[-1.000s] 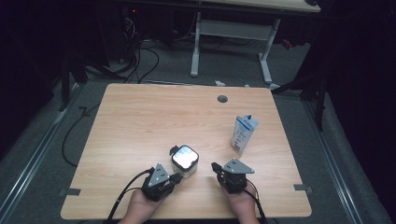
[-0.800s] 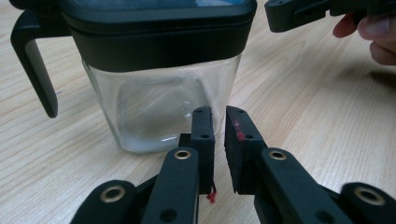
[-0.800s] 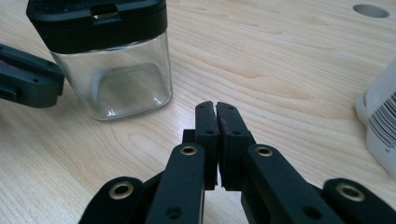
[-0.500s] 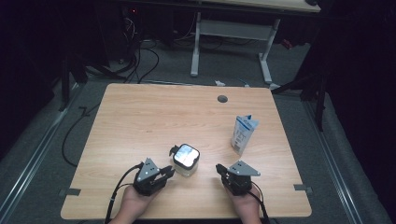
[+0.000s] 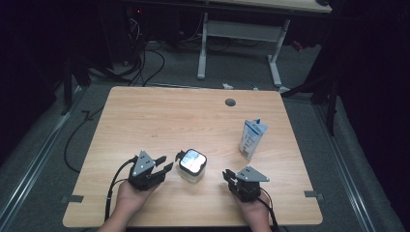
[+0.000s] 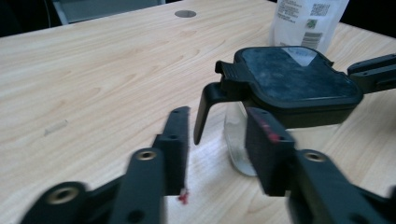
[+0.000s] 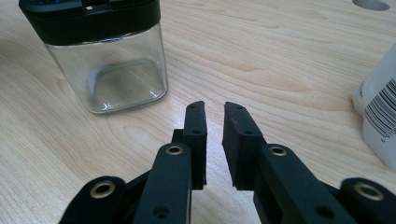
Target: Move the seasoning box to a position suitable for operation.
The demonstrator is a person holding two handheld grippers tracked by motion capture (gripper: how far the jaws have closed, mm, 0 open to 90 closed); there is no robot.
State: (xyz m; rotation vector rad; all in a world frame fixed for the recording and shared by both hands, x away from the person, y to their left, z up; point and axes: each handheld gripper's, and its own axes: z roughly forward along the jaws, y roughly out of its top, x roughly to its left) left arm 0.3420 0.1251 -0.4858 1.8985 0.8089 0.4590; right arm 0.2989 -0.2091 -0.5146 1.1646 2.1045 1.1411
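Having just spread both grippers' jaws (nothing between them), we leave the jar [image 5: 192, 165] standing free, left gripper [image 5: 162, 166] drawn back, right gripper [image 5: 229, 175] alongside.

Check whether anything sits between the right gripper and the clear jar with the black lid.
Nothing visible does. The right gripper sits to the right of the jar with bare table between them; its jaws are slightly apart and hold nothing. The white pouch stands off to the far right, outside that path. The left gripper is on the jar's other side.

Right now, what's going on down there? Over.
Both tongs, left and right, just opening, empty. Lidded jar standing free between them. Pouch upright, out of the way.
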